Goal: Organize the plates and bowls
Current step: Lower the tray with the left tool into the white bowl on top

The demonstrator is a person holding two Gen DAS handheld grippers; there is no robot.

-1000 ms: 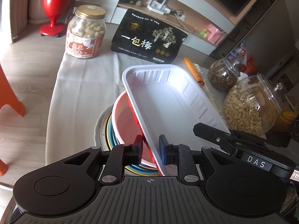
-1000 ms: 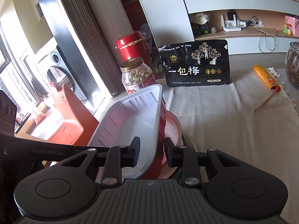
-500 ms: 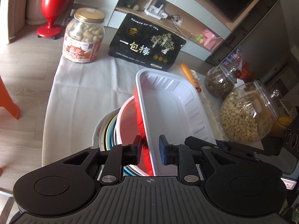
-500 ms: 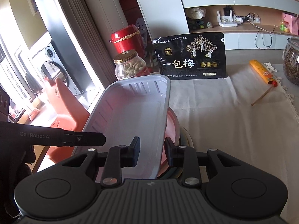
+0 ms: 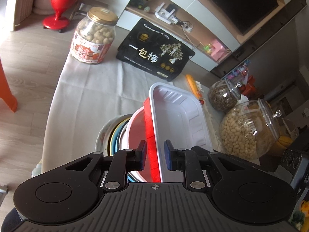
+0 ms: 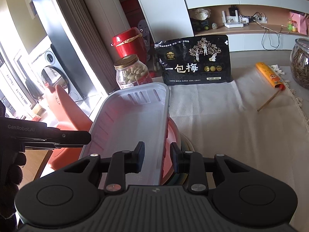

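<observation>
A rectangular tray, white inside and red outside [image 5: 177,119], is held tilted above a red bowl [image 5: 137,133] that sits on a stack of plates [image 5: 108,135]. My left gripper [image 5: 154,155] straddles the tray's left rim with a small gap at each pad. My right gripper [image 6: 156,158] straddles the tray's right rim [image 6: 164,127], also with gaps. The tray also shows in the right wrist view [image 6: 131,119], with the red bowl [image 6: 171,135] under it.
On the white cloth [image 5: 92,92] stand a peanut jar [image 5: 92,36], a black snack bag [image 5: 154,52], a glass jar of beans [image 5: 247,131], a darker jar [image 5: 224,94] and an orange packet [image 6: 268,75]. An orange chair [image 6: 63,116] stands left of the table.
The tray has been lifted and tilted more steeply, moving toward the table's near edge. Both grippers have risen and pulled back with it.
</observation>
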